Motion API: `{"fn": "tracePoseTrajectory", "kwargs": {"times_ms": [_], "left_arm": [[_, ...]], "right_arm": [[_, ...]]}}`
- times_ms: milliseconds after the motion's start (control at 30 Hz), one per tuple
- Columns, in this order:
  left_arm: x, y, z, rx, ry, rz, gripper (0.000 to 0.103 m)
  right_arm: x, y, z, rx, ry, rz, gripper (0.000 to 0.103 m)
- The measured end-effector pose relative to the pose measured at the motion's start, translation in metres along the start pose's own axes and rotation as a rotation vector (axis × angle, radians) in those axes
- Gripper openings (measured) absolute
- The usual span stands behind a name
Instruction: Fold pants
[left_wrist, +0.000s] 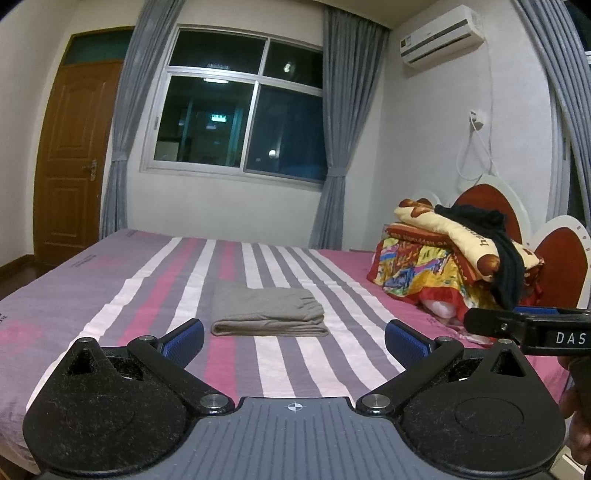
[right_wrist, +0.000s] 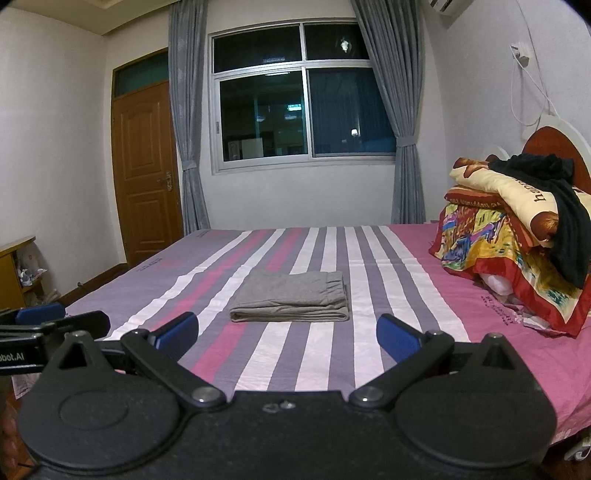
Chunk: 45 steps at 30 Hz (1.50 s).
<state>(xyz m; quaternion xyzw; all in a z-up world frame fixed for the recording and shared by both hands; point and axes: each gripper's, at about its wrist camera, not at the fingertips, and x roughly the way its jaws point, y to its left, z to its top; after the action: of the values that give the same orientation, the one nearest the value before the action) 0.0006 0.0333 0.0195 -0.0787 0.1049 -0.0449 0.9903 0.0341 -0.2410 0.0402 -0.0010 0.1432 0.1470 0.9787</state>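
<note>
Grey pants (left_wrist: 267, 312) lie folded into a neat rectangle in the middle of the striped bed (left_wrist: 110, 288); in the right wrist view the same grey pants (right_wrist: 291, 297) lie flat on the striped bed (right_wrist: 388, 258). My left gripper (left_wrist: 294, 338) is open, held back from the pants above the bed's near edge, with nothing between its blue pads. My right gripper (right_wrist: 288, 332) is open too, empty, and also short of the pants. Each gripper shows at the edge of the other's view.
A heap of colourful quilts and pillows (right_wrist: 517, 236) with a black garment (right_wrist: 557, 206) draped over it sits at the headboard on the right. A window with grey curtains (left_wrist: 243, 107) and a wooden door (left_wrist: 74, 155) are on the far wall.
</note>
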Motion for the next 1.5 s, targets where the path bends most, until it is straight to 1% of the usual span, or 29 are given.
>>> {"fn": "tracePoseTrajectory", "kwargs": {"times_ms": [267,1200,1500], "left_arm": [[0.0,0.0,-0.001,0.0,-0.001,0.001,0.103],[-0.001,-0.007,-0.001,0.002,-0.007,0.001,0.103],[0.0,-0.009,0.003,0.018,-0.013,0.009,0.103]], "right_arm": [[-0.002,-0.004,0.0,-0.005,-0.013,0.002,0.103],[-0.001,-0.005,0.0,-0.015,-0.009,0.003,0.103],[-0.001,-0.01,0.0,-0.022,-0.01,0.008,0.103]]}}
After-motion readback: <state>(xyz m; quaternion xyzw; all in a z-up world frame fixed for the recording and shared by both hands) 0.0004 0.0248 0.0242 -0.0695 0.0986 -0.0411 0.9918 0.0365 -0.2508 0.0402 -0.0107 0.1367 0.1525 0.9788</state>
